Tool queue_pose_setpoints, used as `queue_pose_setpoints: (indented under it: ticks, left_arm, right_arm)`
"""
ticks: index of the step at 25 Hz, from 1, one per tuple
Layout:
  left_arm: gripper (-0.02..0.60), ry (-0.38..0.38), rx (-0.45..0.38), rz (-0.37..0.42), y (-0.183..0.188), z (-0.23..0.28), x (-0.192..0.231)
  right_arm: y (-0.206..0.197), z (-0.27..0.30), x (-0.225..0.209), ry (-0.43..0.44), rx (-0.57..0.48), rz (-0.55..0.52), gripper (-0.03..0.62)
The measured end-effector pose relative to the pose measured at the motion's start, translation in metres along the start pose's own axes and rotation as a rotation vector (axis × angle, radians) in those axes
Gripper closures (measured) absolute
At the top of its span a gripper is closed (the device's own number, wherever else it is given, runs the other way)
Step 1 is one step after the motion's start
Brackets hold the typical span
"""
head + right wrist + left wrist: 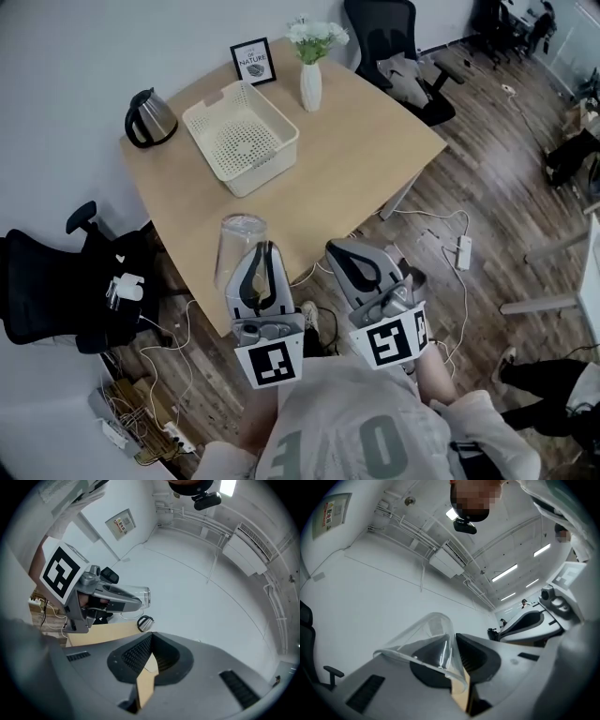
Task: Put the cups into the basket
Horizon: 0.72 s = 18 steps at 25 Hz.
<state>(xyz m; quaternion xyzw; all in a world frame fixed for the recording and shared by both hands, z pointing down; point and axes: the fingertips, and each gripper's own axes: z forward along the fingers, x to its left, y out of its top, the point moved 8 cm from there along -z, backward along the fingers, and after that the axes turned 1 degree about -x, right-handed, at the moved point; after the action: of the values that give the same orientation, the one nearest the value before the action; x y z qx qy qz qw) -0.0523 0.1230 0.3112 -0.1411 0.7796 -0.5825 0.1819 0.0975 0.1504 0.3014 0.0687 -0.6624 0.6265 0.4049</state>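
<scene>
On the table [361, 155], the basket [272, 161] lies between kettle [150, 117] and vase [310, 86].

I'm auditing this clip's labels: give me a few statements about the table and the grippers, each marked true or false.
1. The left gripper holds a clear cup. True.
2. A cup already lies in the basket. False: nothing shows inside it.
3. In the head view, the kettle stands at the basket's left. True.
4. The right gripper grips a second cup. False: its jaws are together with nothing between them.
5. The vase has tipped over. False: it stands upright on the table.
</scene>
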Motion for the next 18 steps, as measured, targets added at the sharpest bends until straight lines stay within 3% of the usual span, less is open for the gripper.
queue_pose_setpoints:
  ticks: [10, 18]
  left_arm:
    - [0.537, -0.028, 0.004, 0.012, -0.026, 0.069, 0.042]
    - [0.537, -0.007, 0.025, 0.004, -0.044, 0.104, 0.078]
  right_arm:
    - [-0.008, 0.082, -0.029, 0.000, 0.000, -0.016, 0.595]
    - [-0.009, 0.141, -0.036, 0.032, -0.013, -0.015, 0.595]
